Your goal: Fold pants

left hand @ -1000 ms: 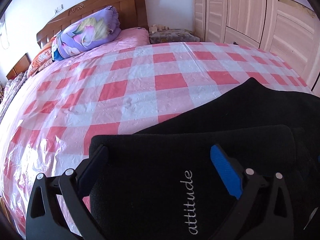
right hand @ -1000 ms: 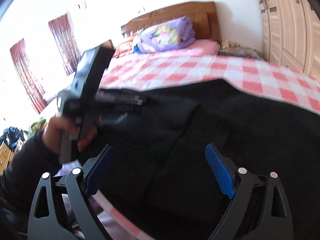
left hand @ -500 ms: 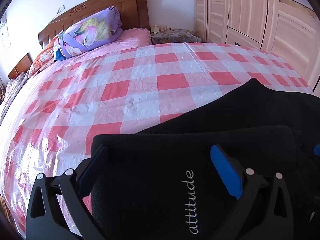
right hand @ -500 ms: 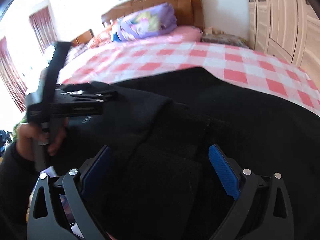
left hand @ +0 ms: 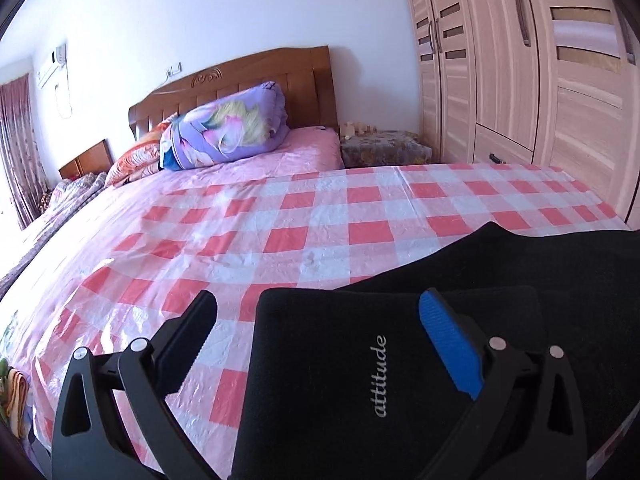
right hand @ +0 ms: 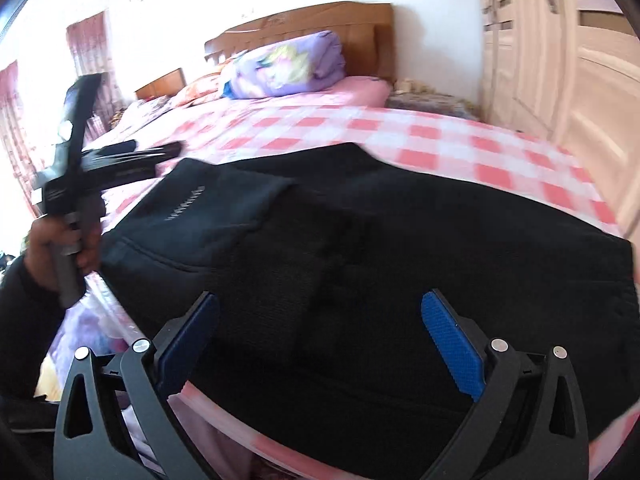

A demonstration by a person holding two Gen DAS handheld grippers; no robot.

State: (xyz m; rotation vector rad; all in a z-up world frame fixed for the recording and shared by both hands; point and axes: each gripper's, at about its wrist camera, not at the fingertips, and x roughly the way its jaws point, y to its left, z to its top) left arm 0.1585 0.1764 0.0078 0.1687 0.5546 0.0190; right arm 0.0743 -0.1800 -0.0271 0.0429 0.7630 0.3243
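Note:
Black pants [left hand: 400,360] with the white word "attitude" lie folded near the front edge of the bed; in the right wrist view the pants [right hand: 400,240] spread wide across the checked cover. My left gripper [left hand: 320,344] is open, held over the folded leg end with nothing between its fingers. The left gripper [right hand: 132,156] also shows at the left of the right wrist view, held by a hand [right hand: 60,240] in a dark sleeve. My right gripper [right hand: 320,340] is open above the near part of the pants, holding nothing.
A pink and white checked plastic cover [left hand: 280,220] lies over the bed. A purple folded quilt [left hand: 228,128] and pillows sit by the wooden headboard [left hand: 240,80]. A nightstand [left hand: 384,148] and a tall wardrobe [left hand: 540,60] stand at the right.
My left gripper has shifted left and tilted up, so its left finger is now off the pants. The right gripper has swung right and drawn back over the pants.

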